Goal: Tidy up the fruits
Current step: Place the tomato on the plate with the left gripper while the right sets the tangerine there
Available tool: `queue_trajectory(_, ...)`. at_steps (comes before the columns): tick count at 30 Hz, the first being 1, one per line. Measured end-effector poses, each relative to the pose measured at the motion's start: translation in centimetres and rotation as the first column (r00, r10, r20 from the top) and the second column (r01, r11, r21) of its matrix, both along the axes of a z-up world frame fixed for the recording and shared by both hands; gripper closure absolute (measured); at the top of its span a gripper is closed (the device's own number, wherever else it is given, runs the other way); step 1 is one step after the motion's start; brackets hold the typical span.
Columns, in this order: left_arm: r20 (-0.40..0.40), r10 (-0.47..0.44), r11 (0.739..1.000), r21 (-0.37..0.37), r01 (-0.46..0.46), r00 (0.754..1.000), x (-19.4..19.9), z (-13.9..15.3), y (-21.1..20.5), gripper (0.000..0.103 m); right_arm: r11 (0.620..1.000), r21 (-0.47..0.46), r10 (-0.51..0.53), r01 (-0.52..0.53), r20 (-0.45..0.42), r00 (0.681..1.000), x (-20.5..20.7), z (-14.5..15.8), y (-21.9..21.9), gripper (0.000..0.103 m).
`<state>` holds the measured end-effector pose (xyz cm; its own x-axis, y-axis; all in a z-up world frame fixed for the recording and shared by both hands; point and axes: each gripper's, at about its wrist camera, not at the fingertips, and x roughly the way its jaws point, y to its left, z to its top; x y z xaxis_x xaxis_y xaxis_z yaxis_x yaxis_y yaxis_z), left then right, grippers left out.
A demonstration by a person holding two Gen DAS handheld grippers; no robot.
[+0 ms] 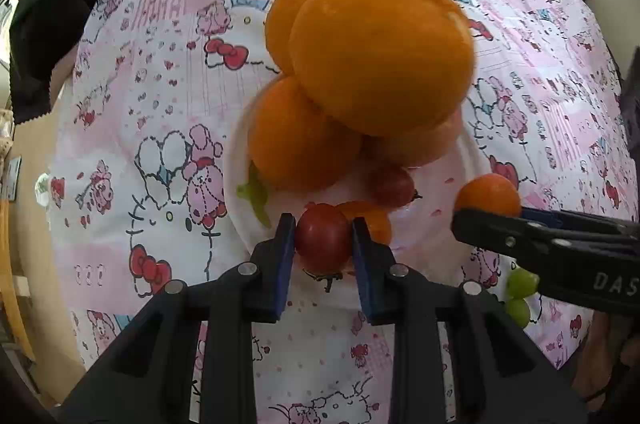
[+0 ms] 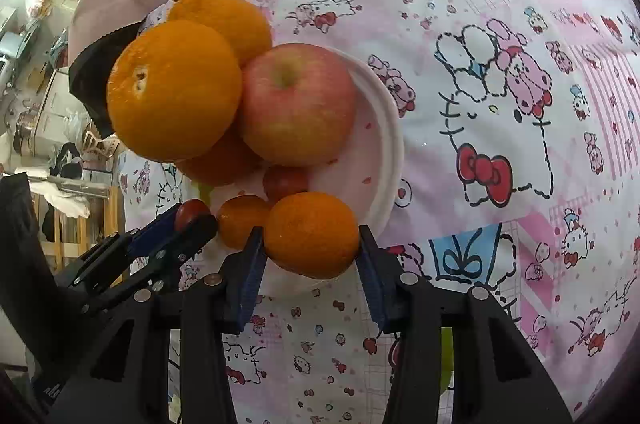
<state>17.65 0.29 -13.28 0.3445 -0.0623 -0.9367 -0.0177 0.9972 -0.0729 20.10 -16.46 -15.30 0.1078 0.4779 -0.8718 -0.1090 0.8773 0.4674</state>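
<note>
A white plate [image 1: 474,160] [image 2: 386,128] holds a pile of large oranges [image 1: 380,48] [image 2: 174,92], a pink apple [image 2: 298,104], a cherry tomato [image 1: 390,184] [image 2: 286,180] and a small orange [image 1: 370,218] [image 2: 242,220]. My left gripper [image 1: 323,238] [image 2: 192,218] is shut on a red cherry tomato [image 1: 323,238] [image 2: 191,210] at the plate's near edge. My right gripper [image 2: 311,244] [image 1: 486,210] is shut on a small mandarin [image 2: 311,234] [image 1: 488,194] over the plate's rim.
The table is covered by a pink cartoon-print cloth [image 1: 168,128] [image 2: 500,104]. Two green grapes [image 1: 518,294] lie on the cloth under the right gripper. A green scrap [image 1: 256,196] lies on the plate. Dark bags [image 1: 48,36] [image 2: 100,76] stand at the far edge.
</note>
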Motion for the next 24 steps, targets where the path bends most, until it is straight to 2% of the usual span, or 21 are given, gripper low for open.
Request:
queue_trajectory(7, -0.003, 0.035, 0.999, -0.034, -0.035, 0.999, 0.7, -0.1, 0.4, 0.078, 0.999, -0.008, -0.032, 0.032, -0.026, 0.999, 0.0, -0.6, -0.6, 0.054)
queue_trajectory(14, -0.005, 0.012, 0.999, -0.032, -0.013, 1.000, 0.7, 0.2, -0.1, 0.078, 1.000, 0.016, -0.020, 0.020, 0.011, 1.000, -0.1, 0.3, -0.4, 0.054)
queue_trajectory(16, -0.001, 0.013, 0.999, -0.032, -0.013, 1.000, 0.6, 0.3, -0.1, 0.067, 0.999, 0.038, -0.015, 0.014, 0.010, 1.000, -0.1, 0.4, -0.3, 0.054)
queue_trajectory(17, 0.004, 0.015, 0.999, -0.038, -0.015, 1.000, 0.5, 0.5, -0.1, 0.054, 0.998, 0.055, -0.021, 0.021, 0.003, 1.000, -0.1, 0.3, -0.4, 0.054)
queue_trajectory(18, 0.010, 0.017, 0.999, -0.041, -0.017, 1.000, 0.5, 0.6, -0.1, 0.045, 0.997, 0.065, -0.027, 0.028, -0.003, 1.000, -0.1, 0.3, -0.4, 0.054)
queue_trajectory(21, 0.029, 0.021, 0.999, -0.030, -0.020, 0.999, 0.4, 1.0, 0.0, 0.039, 0.990, 0.123, -0.064, 0.068, -0.039, 0.997, 0.2, 0.0, -1.1, 0.048)
queue_trajectory(22, 0.027, 0.020, 0.999, -0.031, -0.019, 0.999, 0.4, 1.1, 0.0, 0.037, 0.985, 0.145, -0.092, 0.097, -0.037, 0.995, 0.3, 0.2, -1.6, 0.042)
queue_trajectory(24, 0.030, 0.025, 0.999, -0.035, -0.024, 0.999, 0.3, 1.2, 0.0, 0.035, 0.981, 0.151, -0.117, 0.118, -0.016, 0.993, 0.5, 0.8, -2.1, 0.039)
